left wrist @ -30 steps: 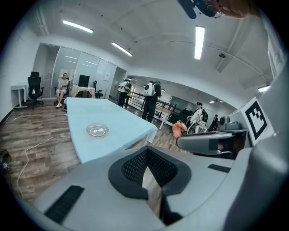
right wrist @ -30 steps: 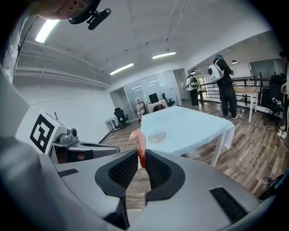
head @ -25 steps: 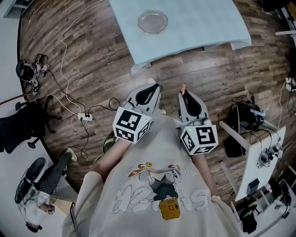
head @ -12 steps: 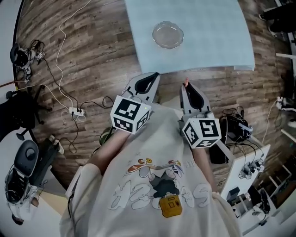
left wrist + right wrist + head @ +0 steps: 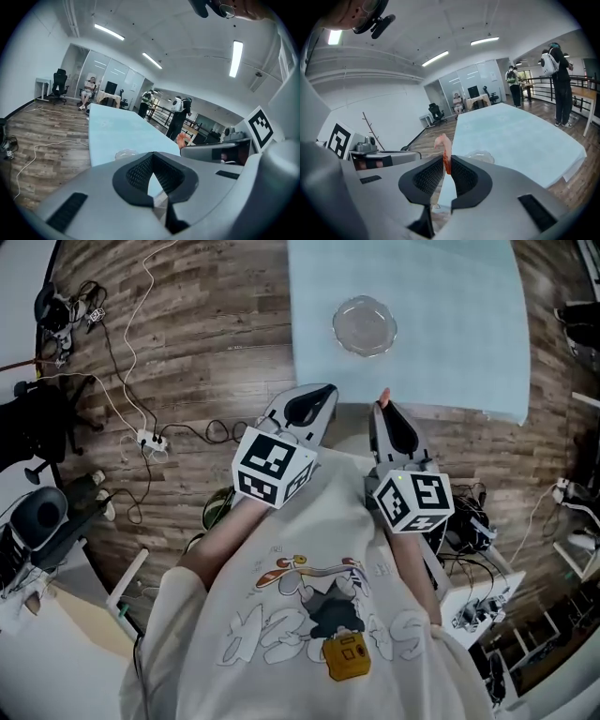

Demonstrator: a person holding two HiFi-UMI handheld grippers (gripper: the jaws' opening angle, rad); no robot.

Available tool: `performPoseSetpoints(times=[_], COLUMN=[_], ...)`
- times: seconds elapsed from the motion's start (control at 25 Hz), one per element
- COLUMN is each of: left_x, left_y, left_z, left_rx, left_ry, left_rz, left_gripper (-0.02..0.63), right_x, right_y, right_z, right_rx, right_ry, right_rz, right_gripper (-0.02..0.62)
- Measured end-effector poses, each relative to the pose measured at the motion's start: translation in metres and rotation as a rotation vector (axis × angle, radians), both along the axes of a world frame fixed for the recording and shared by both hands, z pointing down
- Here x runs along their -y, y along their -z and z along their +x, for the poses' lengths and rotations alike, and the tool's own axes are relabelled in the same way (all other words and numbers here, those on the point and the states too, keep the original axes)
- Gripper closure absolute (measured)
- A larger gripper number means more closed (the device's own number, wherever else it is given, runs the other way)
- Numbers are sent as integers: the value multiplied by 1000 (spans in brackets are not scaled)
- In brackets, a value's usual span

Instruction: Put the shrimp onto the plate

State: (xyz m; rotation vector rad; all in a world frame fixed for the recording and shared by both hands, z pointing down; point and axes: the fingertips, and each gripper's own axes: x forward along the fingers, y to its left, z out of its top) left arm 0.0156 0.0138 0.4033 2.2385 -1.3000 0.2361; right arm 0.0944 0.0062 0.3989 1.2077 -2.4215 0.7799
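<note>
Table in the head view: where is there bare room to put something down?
In view, the table holds only the plate. Bare room lies between plate and left edge, wider between plate and right edge. The near edge is tightest: the left gripper and right gripper point there. Cables crowd the left floor.

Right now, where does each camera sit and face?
Head view: on the person's head, facing steeply down at table and plate; shirt, left tool, right tool show.
Left gripper view: on the left tool, along its shut jaws toward table; right tool alongside.
Right gripper view: on the right tool, along jaws pinching the shrimp; left tool alongside.
Shared: table and plate, all three.
</note>
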Motion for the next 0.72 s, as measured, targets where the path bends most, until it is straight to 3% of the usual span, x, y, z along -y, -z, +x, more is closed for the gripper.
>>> performPoseSetpoints(times=[0.48, 0.72], left_x=[64, 80], left_y=[-18, -42], left_z=[-3, 8], left_rx=[87, 101], left_ry=[162, 172], left_rz=[-50, -135], left_gripper=[598, 598], right_x=[89, 105], right_y=[-20, -48], right_z=[-2, -7], right_rx=[-34, -81], right_ry=[199, 340], right_rz=[-7, -27], right_gripper=[526, 526])
